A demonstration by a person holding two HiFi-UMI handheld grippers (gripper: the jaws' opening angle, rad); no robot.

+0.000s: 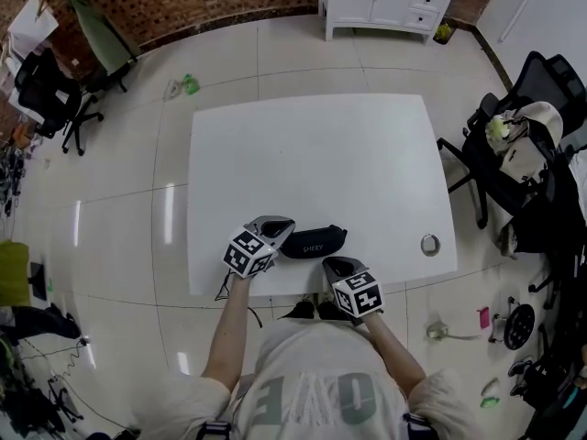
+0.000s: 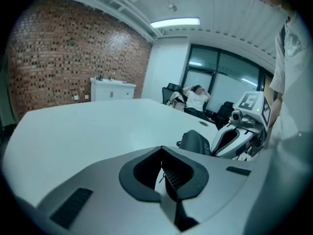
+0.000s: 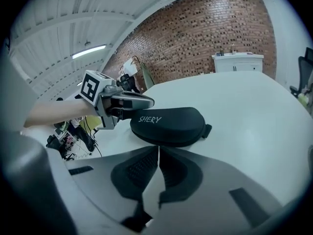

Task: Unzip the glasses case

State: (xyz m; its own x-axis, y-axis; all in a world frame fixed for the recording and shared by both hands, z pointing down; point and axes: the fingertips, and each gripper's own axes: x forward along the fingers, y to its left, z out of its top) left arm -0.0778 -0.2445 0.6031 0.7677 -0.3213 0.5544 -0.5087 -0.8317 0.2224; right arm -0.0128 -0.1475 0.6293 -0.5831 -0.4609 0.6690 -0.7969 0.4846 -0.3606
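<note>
The white worktop [image 1: 312, 154] carries a black glasses case [image 1: 314, 241], and its near edge runs just in front of the case. The left gripper [image 1: 275, 225], clenched and empty, is at the case's left end. The right gripper [image 1: 334, 267], also clenched on nothing, is just in front of the case.

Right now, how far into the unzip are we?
Done: nothing. The glasses case lies on the table, apparently closed. In hand: nothing gripped. The left gripper is by the case's left end and the right gripper is just short of its right end, both empty with jaws together. Left: the whole unzip, probably steadying the case first.
</note>
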